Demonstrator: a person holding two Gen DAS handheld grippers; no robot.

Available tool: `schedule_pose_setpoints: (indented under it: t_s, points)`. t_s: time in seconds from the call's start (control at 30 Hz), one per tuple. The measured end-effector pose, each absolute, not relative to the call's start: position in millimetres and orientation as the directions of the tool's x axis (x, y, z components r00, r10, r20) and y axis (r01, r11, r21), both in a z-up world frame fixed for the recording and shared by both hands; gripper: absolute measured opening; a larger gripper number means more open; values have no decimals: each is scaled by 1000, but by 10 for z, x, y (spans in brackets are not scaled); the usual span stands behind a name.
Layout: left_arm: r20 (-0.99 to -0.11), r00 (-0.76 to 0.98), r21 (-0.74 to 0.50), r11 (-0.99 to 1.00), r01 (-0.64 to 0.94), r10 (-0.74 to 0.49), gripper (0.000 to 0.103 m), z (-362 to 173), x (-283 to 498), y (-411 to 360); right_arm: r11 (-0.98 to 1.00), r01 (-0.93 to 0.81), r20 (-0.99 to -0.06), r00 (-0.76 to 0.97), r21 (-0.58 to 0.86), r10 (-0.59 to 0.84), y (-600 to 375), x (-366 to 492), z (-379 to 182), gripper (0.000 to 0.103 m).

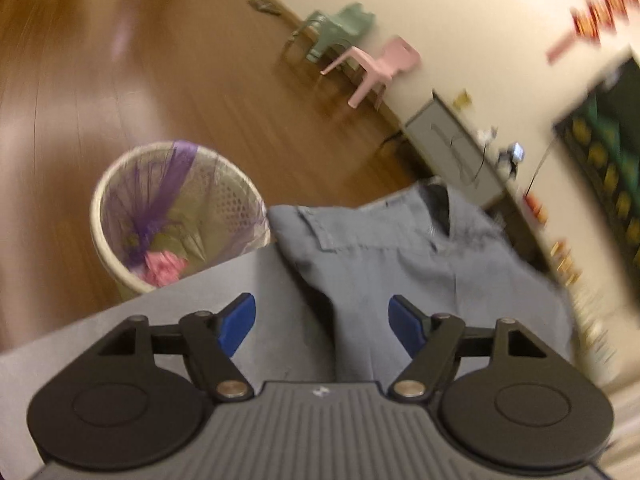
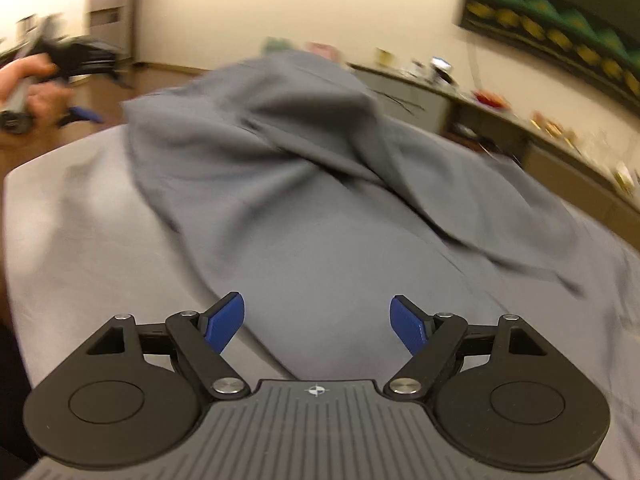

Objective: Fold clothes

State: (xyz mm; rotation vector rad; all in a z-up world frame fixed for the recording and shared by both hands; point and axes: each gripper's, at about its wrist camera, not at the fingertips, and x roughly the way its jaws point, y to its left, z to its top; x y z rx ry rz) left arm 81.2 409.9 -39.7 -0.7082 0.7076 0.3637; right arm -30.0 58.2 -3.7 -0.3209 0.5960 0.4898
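A crumpled blue-grey cloth garment [image 2: 304, 168] lies bunched on the grey cloth-covered table [image 2: 72, 216], with a flat collar-like flap [image 1: 320, 224] showing at its far edge in the left wrist view. That far edge of the garment reaches the table's rim, just beside the round cream mesh wastebasket [image 1: 176, 216] that stands on the brown wooden floor [image 1: 160, 60] below. The left gripper [image 1: 321, 322] hangs over the near part of the garment with its 2 blue pads [image 1: 238, 324] spread apart; cloth lies beneath the gap, but neither pad presses on it. The right gripper [image 2: 318, 322] is likewise over the garment, its jaws wide apart and gripping nothing. In the right wrist view, a person's hand [image 2: 36, 88] holds the left gripper's handle beyond the garment's far left corner. Past the wastebasket, 1 pink plastic chair [image 1: 376, 68] and 1 green plastic chair [image 1: 336, 32] stand against the cream wall [image 1: 460, 20].
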Motion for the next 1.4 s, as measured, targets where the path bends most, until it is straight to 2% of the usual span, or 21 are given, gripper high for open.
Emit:
schedule_pose_setpoints:
  t_s: [0.1, 0.17, 0.2, 0.23, 0.27, 0.33, 0.37, 0.4, 0.47, 0.5, 0.57, 0.6, 0.63, 0.7, 0.77, 0.83, 0.9, 1.0, 1.17, 1.2, 1.4]
  points:
    - [-736, 664, -283, 830, -480, 133, 74, -340, 1104, 3759, 776, -597, -594, 705, -203, 387, 993, -227, -5, 81]
    - [-751, 645, -193, 888, -418, 141, 51, -402, 1305, 3558, 735, -636, -611, 685, -235, 397, 1264, -139, -54, 71]
    - [-758, 641, -174, 908, -381, 124, 23, -450, 1387, 3480, 730, -642, -629, 673, -236, 389, 1343, -75, -88, 43]
    - [-759, 647, -198, 921, -334, 72, 6, -476, 1447, 3426, 726, -647, -647, 661, -235, 379, 1413, -10, -121, 22]
    - [-710, 703, -308, 916, -257, -41, 5, -417, 1428, 3454, 733, -637, -650, 665, -237, 368, 1439, 37, -139, 18]
    - [-398, 856, -632, 775, 4, -329, 3, -140, 1165, 3719, 751, -618, -631, 684, -233, 367, 1399, 29, -77, 9]
    - [-198, 879, -738, 657, 158, -434, 3, -2, 1034, 3852, 755, -614, -609, 696, -230, 381, 1339, -34, 6, 9]
    - [-72, 878, -799, 555, 233, -473, 3, 17, 946, 4002, 758, -611, -586, 707, -226, 395, 1277, -103, 94, 9]
    - [-71, 897, -885, 443, 144, -435, 4, -282, 895, 4353, 772, -608, -574, 705, -185, 417, 1183, -184, 197, 9]
    - [-128, 905, -919, 392, 46, -406, 8, -485, 893, 4514, 778, -607, -576, 699, -163, 424, 1149, -203, 220, 9]
    - [-391, 870, -892, 358, -277, -301, 18, -877, 827, 4705, 782, -602, -593, 693, -162, 411, 1104, -202, 168, 9]
    - [-491, 836, -847, 358, -393, -244, 28, -966, 759, 4764, 789, -593, -600, 692, -158, 400, 1055, -190, 131, 9]
    - [-538, 821, -812, 380, -443, -192, 47, -934, 676, 4785, 798, -583, -607, 692, -154, 389, 1002, -176, 94, 9]
    - [-577, 808, -766, 423, -483, -123, 70, -808, 521, 4777, 828, -547, -615, 696, -120, 370, 812, -147, 41, 11]
    - [-589, 805, -724, 490, -486, -73, 75, -662, 450, 4694, 863, -498, -619, 705, -87, 345, 573, -129, 10, 20]
    - [-621, 783, -665, 559, -495, -45, 87, -580, 553, 4545, 899, -435, -618, 723, -59, 309, 288, -130, 13, 44]
    - [-658, 752, -597, 626, -502, -24, 89, -524, 729, 4370, 931, -364, -611, 746, -40, 265, -22, -150, 42, 56]
    - [-709, 705, -485, 716, -503, 15, 86, -532, 1048, 4115, 971, -237, -614, 770, -23, 174, -571, -193, 100, 62]
    - [-734, 678, -388, 801, -455, 29, 27, -647, 1430, 3731, 999, 5, -658, 752, -42, -31, -1510, -235, -50, 62]
    - [-737, 676, -372, 816, -443, 31, 6, -640, 1457, 3669, 998, 45, -667, 742, -45, -63, -1683, -242, -92, 62]
    - [-743, 667, -387, 777, -496, 56, 4, -733, 1312, 3764, 987, 161, -706, 698, -8, -119, -2423, -242, -206, 62]
